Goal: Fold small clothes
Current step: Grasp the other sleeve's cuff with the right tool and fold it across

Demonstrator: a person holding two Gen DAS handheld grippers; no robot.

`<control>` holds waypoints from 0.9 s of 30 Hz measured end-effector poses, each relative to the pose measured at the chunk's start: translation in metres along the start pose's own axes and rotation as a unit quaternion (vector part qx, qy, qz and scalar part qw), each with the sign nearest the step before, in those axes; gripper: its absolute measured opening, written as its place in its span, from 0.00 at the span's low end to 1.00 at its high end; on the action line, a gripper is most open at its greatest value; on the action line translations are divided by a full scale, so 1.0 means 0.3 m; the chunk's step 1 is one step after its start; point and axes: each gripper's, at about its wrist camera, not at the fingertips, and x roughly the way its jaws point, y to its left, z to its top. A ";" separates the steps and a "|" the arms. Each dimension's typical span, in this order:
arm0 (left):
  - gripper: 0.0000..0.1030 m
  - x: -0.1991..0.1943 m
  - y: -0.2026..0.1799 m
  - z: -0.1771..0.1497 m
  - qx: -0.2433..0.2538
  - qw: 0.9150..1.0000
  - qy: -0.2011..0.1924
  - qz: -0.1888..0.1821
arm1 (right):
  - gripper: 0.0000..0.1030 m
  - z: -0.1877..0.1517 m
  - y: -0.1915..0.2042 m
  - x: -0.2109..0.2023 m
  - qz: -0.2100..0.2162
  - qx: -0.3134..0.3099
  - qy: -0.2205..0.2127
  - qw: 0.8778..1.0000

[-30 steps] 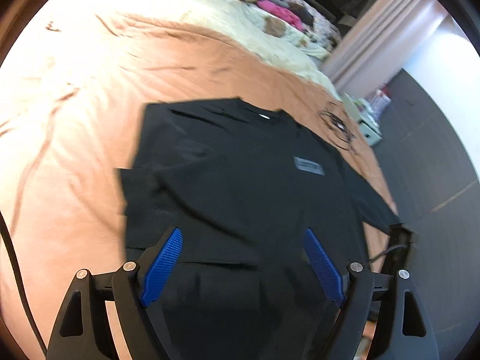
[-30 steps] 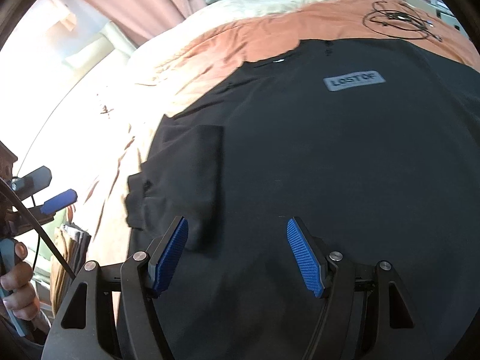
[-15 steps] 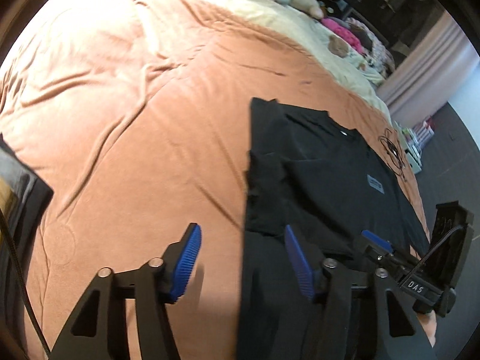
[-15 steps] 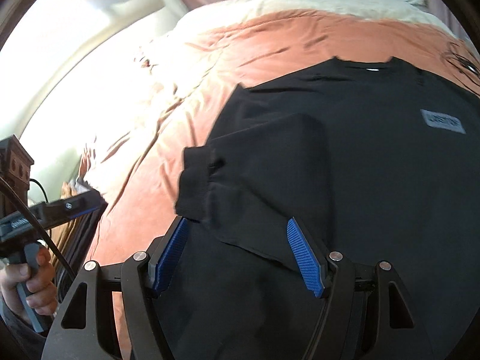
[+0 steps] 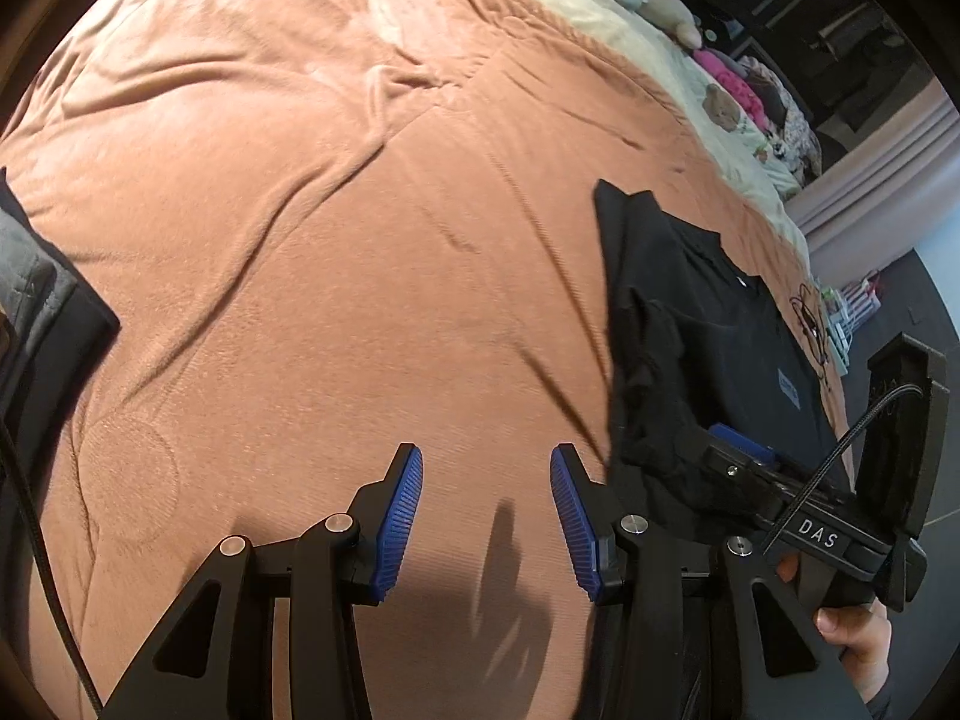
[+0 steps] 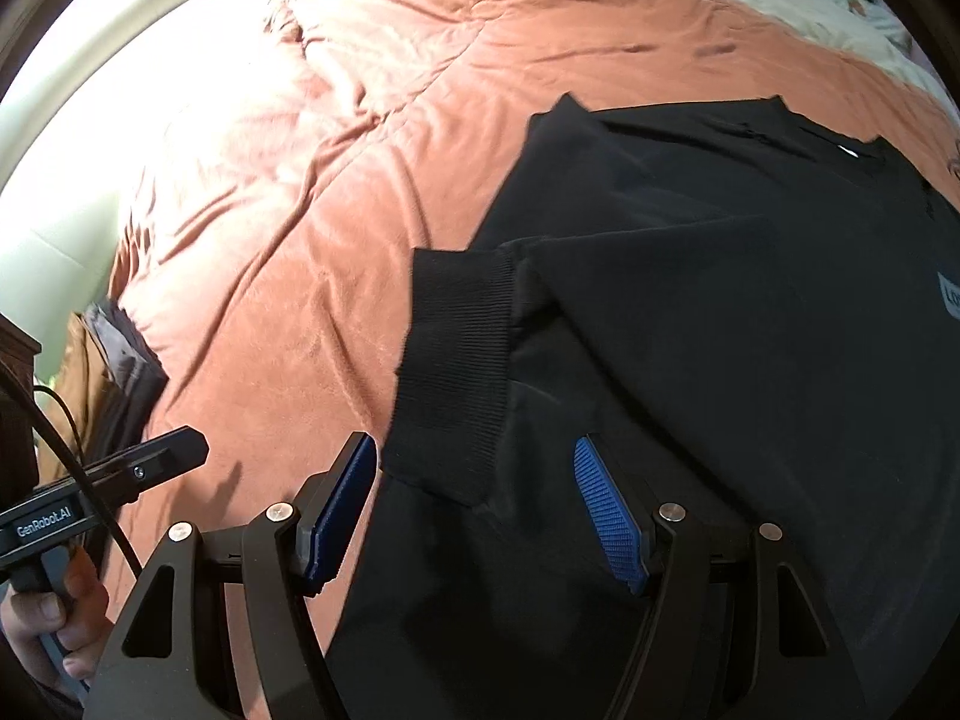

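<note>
A black shirt (image 6: 720, 300) with a grey chest label lies flat on the orange-brown bedspread (image 5: 300, 240). Its left sleeve is folded inward, and the ribbed cuff (image 6: 456, 372) rests on the body. My right gripper (image 6: 474, 450) hovers open just over that cuff, whose lower edge lies between the blue pads. My left gripper (image 5: 486, 462) hangs over bare bedspread to the left of the shirt (image 5: 708, 330). Its jaws are closing with nothing between them. Each gripper shows at the edge of the other's view, held in a person's hand (image 5: 852, 636).
A stack of dark grey clothes (image 5: 36, 300) sits at the bed's left edge. A coiled cable (image 5: 810, 324) lies beyond the shirt. Plush toys and pink clothes (image 5: 726, 84) sit on a cream blanket at the far end. Dark floor lies to the right.
Both grippers have moved left and down. The left one left the shirt for bare bedspread and its jaws narrowed. The right one now sits at the folded sleeve cuff, its jaws the same width.
</note>
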 end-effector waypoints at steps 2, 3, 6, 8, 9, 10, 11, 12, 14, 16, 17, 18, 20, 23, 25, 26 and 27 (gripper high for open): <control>0.45 0.003 0.024 -0.001 -0.003 1.000 0.000 0.001 | 0.65 0.002 0.025 0.010 -0.007 -0.009 0.009 1.000; 0.45 0.005 0.034 0.000 -0.006 1.000 0.001 0.000 | 0.65 0.003 0.040 0.014 -0.011 -0.014 0.015 1.000; 0.45 0.002 0.061 0.001 -0.012 1.000 0.000 0.002 | 0.65 0.007 0.058 0.013 -0.037 -0.028 0.027 0.999; 0.45 -0.003 0.074 0.000 -0.017 1.000 -0.001 0.002 | 0.65 0.021 0.063 0.051 -0.055 -0.026 0.037 0.997; 0.45 -0.006 0.080 0.000 -0.020 1.000 -0.001 0.004 | 0.65 0.031 0.065 0.074 -0.060 -0.024 0.044 0.997; 0.45 -0.007 0.082 -0.001 -0.021 1.000 -0.002 0.005 | 0.64 0.039 0.061 0.082 -0.064 -0.024 0.048 0.997; 0.44 -0.010 0.084 0.000 -0.021 1.000 -0.002 0.007 | 0.59 0.048 0.064 0.088 -0.065 -0.025 0.047 0.996; 0.44 -0.016 0.083 0.000 -0.021 1.000 -0.003 0.008 | 0.49 0.054 0.064 0.086 -0.065 -0.026 0.046 0.996; 0.45 -0.019 0.077 0.003 -0.021 1.000 -0.004 0.007 | 0.37 0.060 0.049 0.065 -0.051 -0.022 0.042 0.998; 0.44 -0.022 0.060 0.010 -0.021 1.000 -0.006 0.008 | 0.21 0.059 0.027 0.038 -0.044 -0.022 0.033 0.998; 0.44 -0.022 0.048 0.017 -0.021 1.000 -0.007 0.008 | 0.16 0.060 0.015 0.029 -0.041 -0.021 0.031 0.998; 0.44 -0.025 0.028 0.020 -0.018 1.000 -0.008 0.009 | 0.07 0.060 0.001 0.018 -0.036 -0.020 0.029 0.999; 0.45 -0.030 -0.005 0.021 -0.009 1.000 -0.010 0.009 | 0.06 0.057 -0.023 -0.015 -0.028 -0.018 0.024 0.999; 0.45 -0.024 -0.076 0.028 0.008 1.000 -0.009 0.011 | 0.05 0.053 -0.077 -0.088 -0.028 -0.019 0.005 0.999; 0.45 -0.011 -0.120 0.032 0.015 1.000 -0.007 0.012 | 0.04 0.051 -0.122 -0.134 -0.026 -0.010 -0.005 1.000; 0.45 -0.003 -0.140 0.033 0.019 1.000 -0.005 0.014 | 0.04 0.049 -0.151 -0.159 -0.025 -0.003 -0.010 1.000; 0.45 0.007 -0.162 0.033 0.025 1.000 -0.003 0.016 | 0.04 0.045 -0.176 -0.181 -0.026 0.002 -0.015 1.000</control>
